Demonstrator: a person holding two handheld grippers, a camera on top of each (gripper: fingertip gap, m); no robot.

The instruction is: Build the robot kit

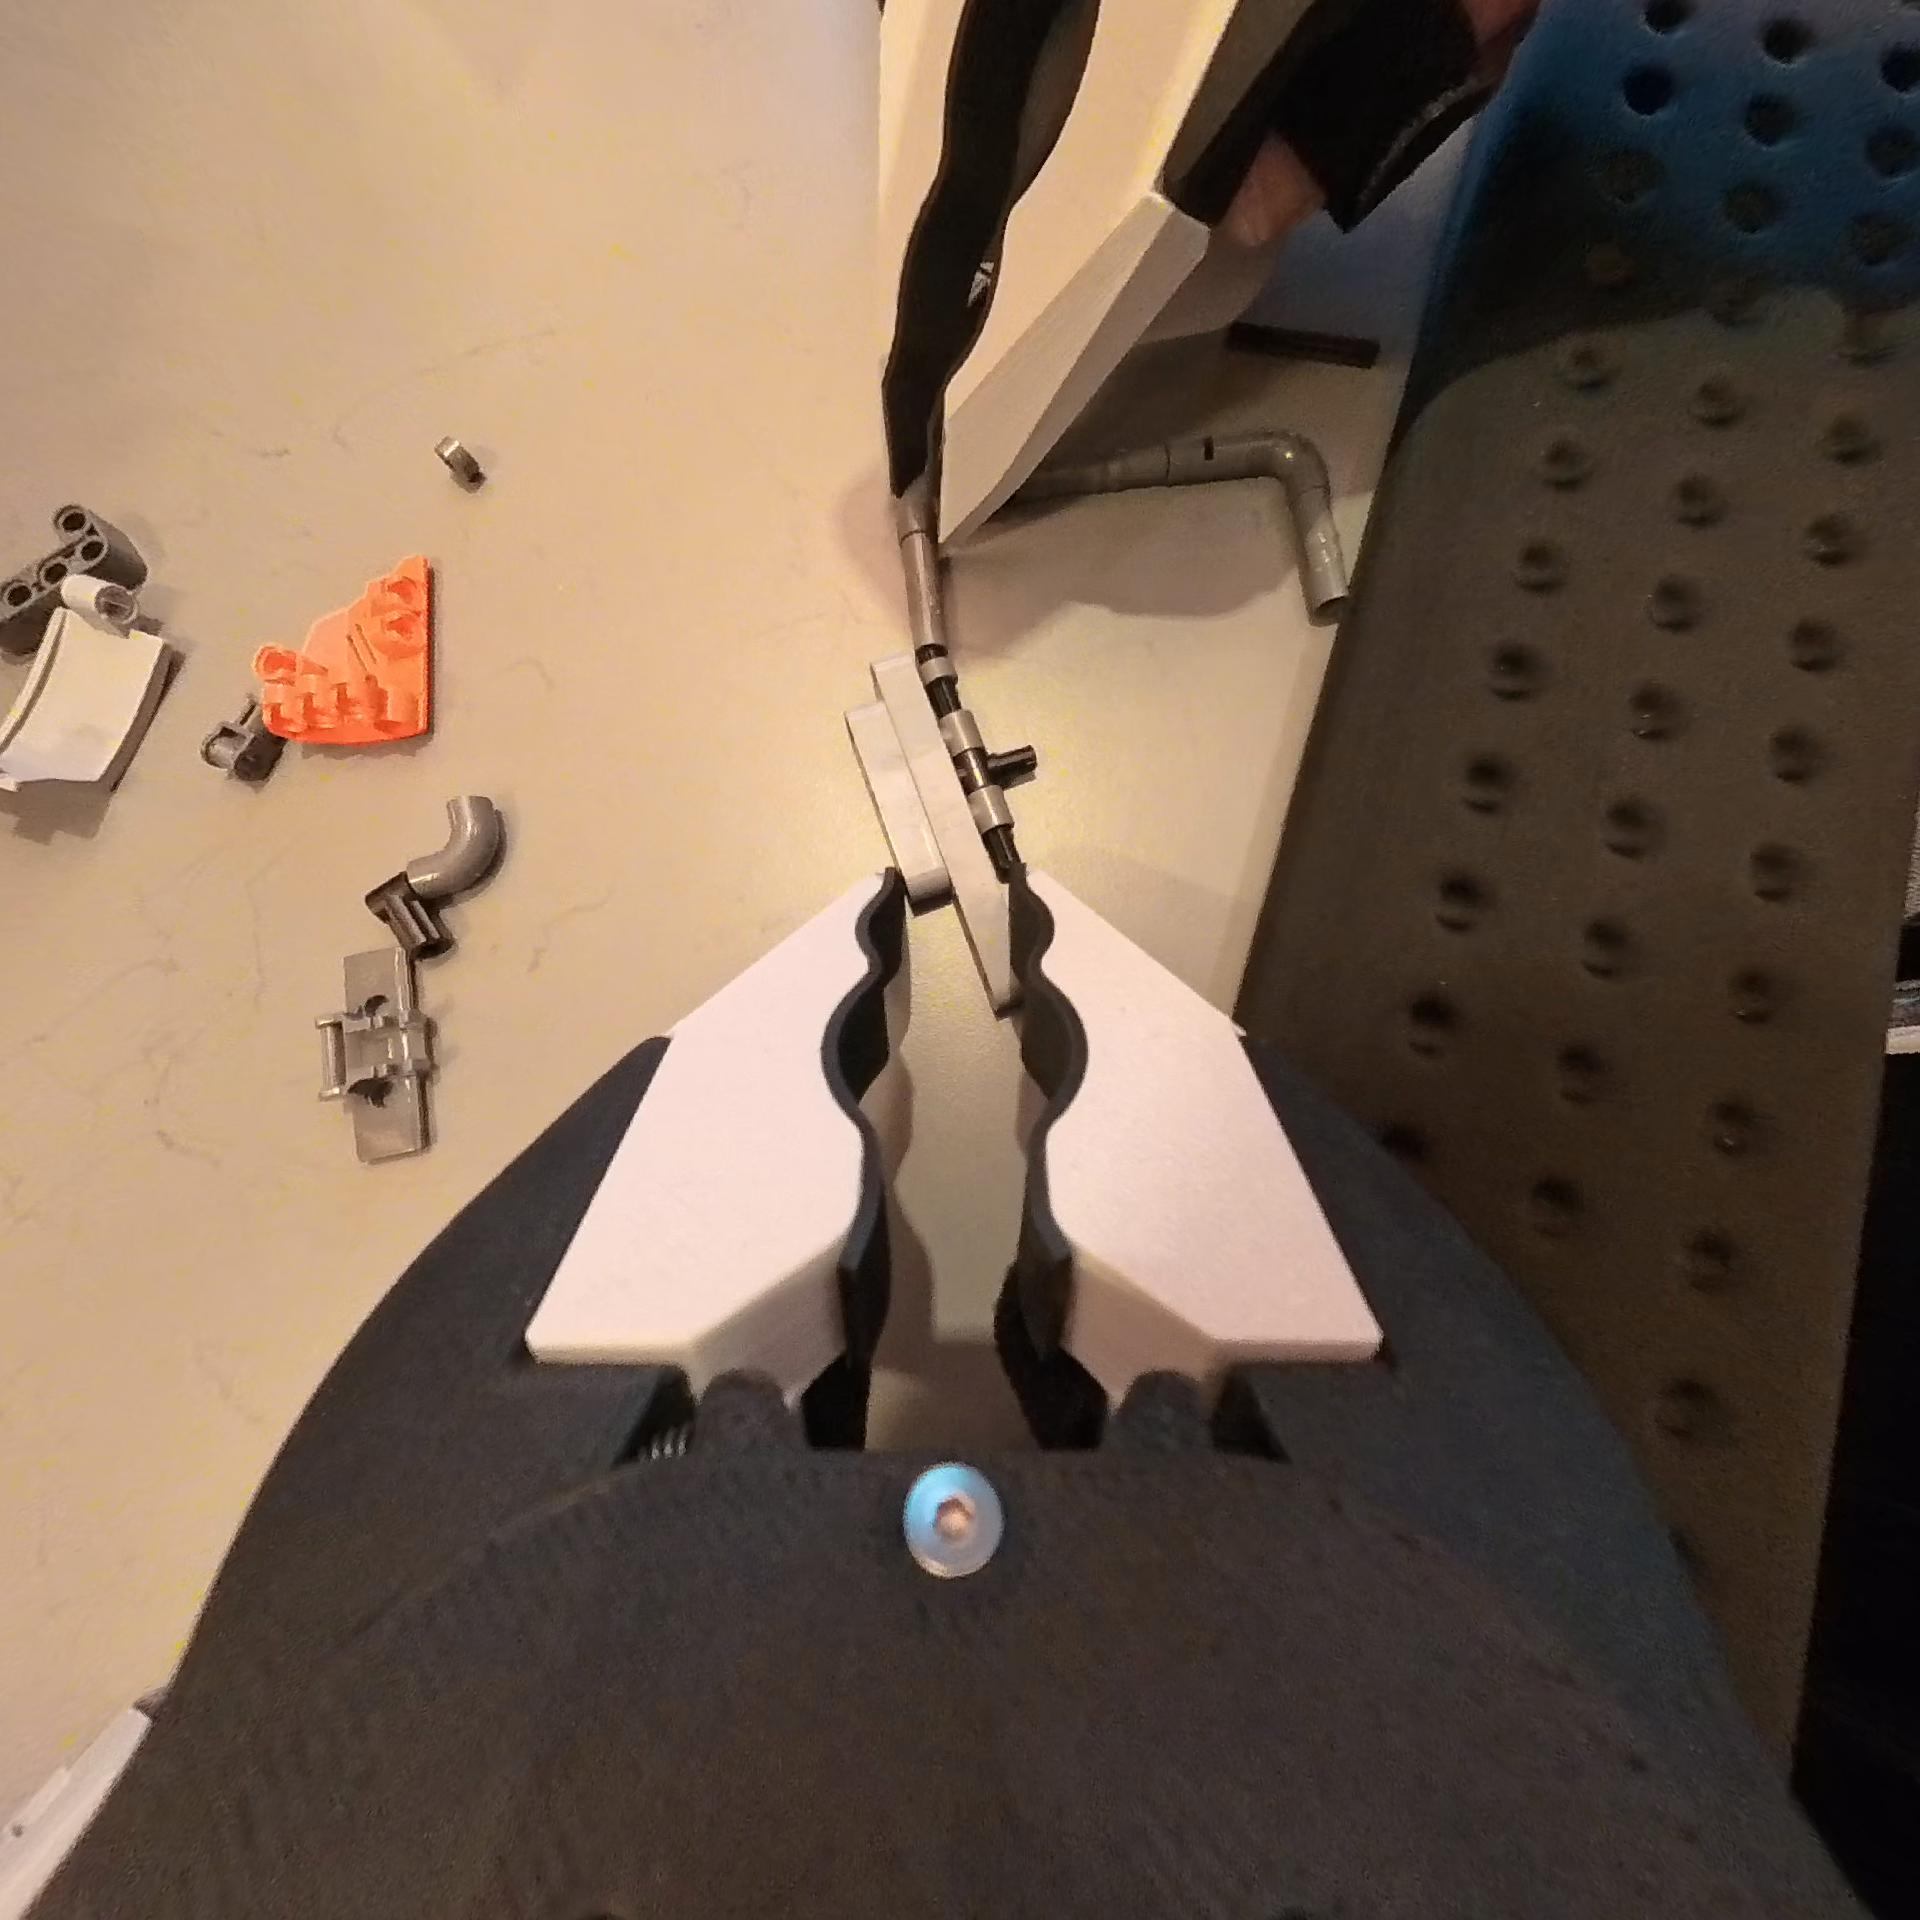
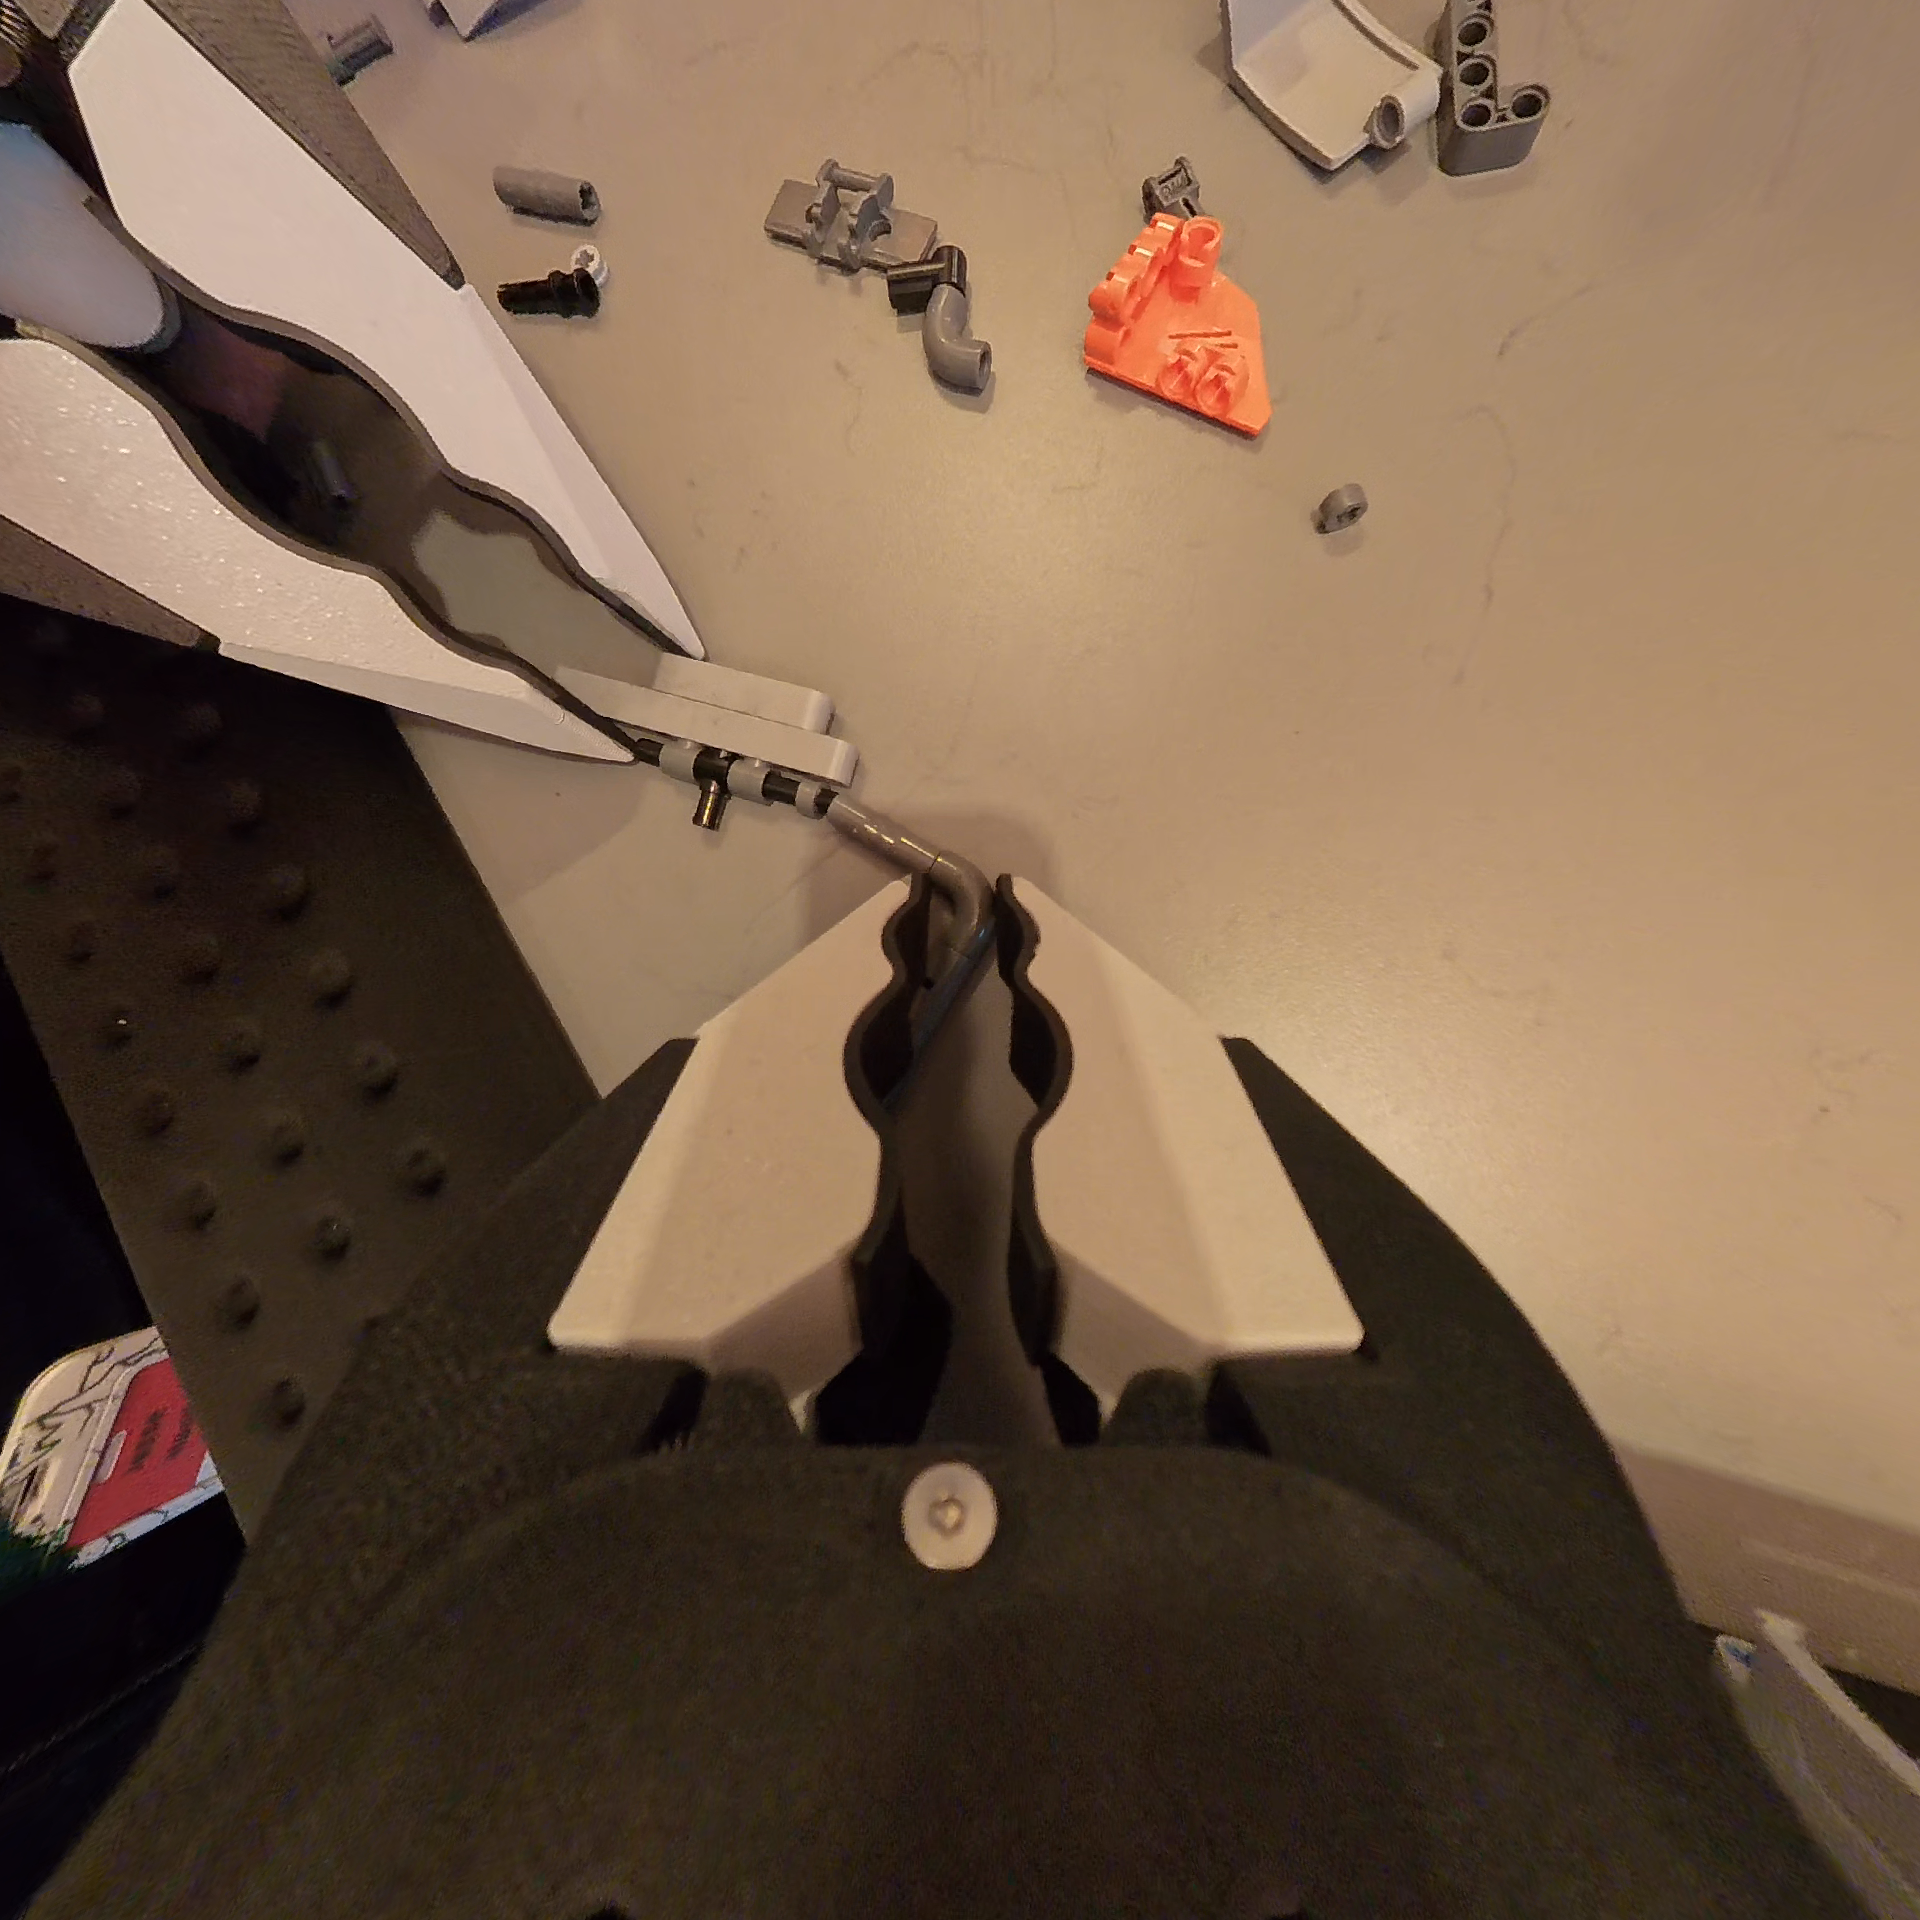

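Note:
My left gripper [image 1: 951, 883] is shut on two stacked light grey flat beams [image 1: 925, 790], held just above the beige table [image 1: 623, 260]. A black axle with grey bushes [image 1: 971, 748] runs along the beams' edge. A grey tube [image 1: 917, 566] leads from its far end into my right gripper [image 1: 914, 488], which reaches in from above. In the right wrist view, my right gripper [image 2: 956, 888] is shut on the tube's bend [image 2: 961, 894]. The left gripper [image 2: 655, 707] holds the beams [image 2: 748, 717] at the left. The two grippers' tips are close together.
Loose parts lie on the table: an orange panel [image 1: 353, 665], a grey elbow on a plate [image 1: 416, 935], a white curved panel [image 1: 73, 707], a dark L-beam [image 1: 73, 561], a small bush [image 1: 460, 460], a grey elbowed pipe [image 1: 1247, 457]. A dark studded mat [image 1: 1610, 831] borders the table. One gripper's finger ends stand about 8 centimetres off the other's. The white curved panel [image 1: 73, 707] is about equally far from each gripper, around 15 centimetres.

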